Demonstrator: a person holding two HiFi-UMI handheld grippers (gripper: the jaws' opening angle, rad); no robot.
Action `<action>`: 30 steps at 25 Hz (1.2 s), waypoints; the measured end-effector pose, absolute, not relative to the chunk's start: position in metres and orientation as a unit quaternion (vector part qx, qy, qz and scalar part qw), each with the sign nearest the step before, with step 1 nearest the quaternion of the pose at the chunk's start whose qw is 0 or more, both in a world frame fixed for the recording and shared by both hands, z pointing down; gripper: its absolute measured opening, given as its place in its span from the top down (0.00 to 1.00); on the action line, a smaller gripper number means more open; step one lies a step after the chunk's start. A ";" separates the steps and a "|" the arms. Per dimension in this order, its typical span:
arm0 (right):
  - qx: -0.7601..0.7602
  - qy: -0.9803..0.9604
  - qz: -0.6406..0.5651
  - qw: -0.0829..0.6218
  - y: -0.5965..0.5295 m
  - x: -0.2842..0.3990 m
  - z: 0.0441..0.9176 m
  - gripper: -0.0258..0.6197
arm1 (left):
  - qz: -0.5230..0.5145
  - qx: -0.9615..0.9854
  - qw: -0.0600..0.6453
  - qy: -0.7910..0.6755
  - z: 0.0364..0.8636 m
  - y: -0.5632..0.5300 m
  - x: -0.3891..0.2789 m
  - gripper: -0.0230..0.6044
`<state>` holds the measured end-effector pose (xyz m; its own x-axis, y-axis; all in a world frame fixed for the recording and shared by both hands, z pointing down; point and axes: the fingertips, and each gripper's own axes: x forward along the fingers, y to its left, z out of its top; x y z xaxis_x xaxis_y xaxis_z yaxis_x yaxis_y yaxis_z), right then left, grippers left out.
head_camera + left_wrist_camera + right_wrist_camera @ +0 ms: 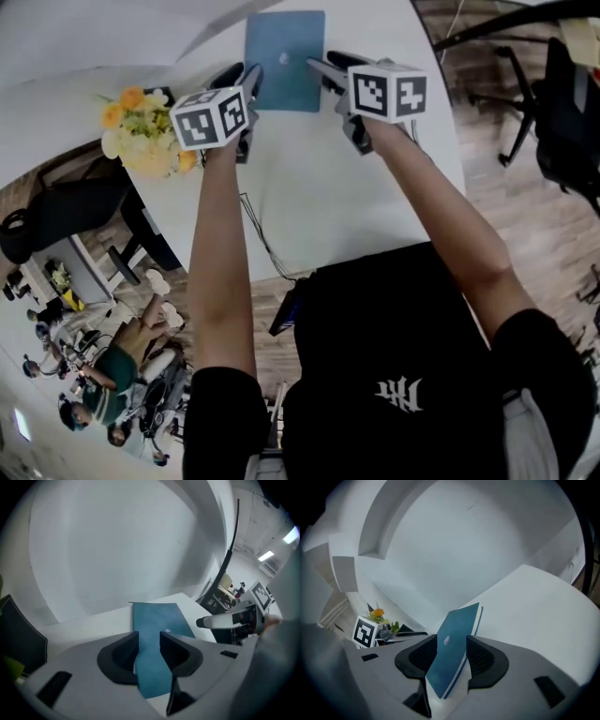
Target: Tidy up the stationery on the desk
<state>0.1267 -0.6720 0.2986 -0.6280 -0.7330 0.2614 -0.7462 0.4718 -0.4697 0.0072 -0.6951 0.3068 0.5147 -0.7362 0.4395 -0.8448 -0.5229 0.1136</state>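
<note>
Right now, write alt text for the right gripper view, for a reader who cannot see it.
A blue notebook on a white desk shows tilted between the open tongs of the right gripper. Behind at left are the left gripper with its marker cube and some orange flowers.

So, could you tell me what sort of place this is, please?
Most likely an open-plan office: a white desk with a blue notebook and flowers, a black office chair beside it, and people seated at workstations on what looks like a lower level.
</note>
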 end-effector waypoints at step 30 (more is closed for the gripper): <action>0.526 -0.787 0.299 0.121 -0.688 0.135 0.337 0.82 | 0.213 0.828 0.231 -0.464 0.342 -0.704 0.001 0.82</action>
<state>0.1349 -0.6880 0.3372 -0.4180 -0.7552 0.5049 -0.9000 0.2689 -0.3430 0.0010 -0.7042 0.3415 0.4781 -0.6705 0.5674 -0.8674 -0.4621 0.1848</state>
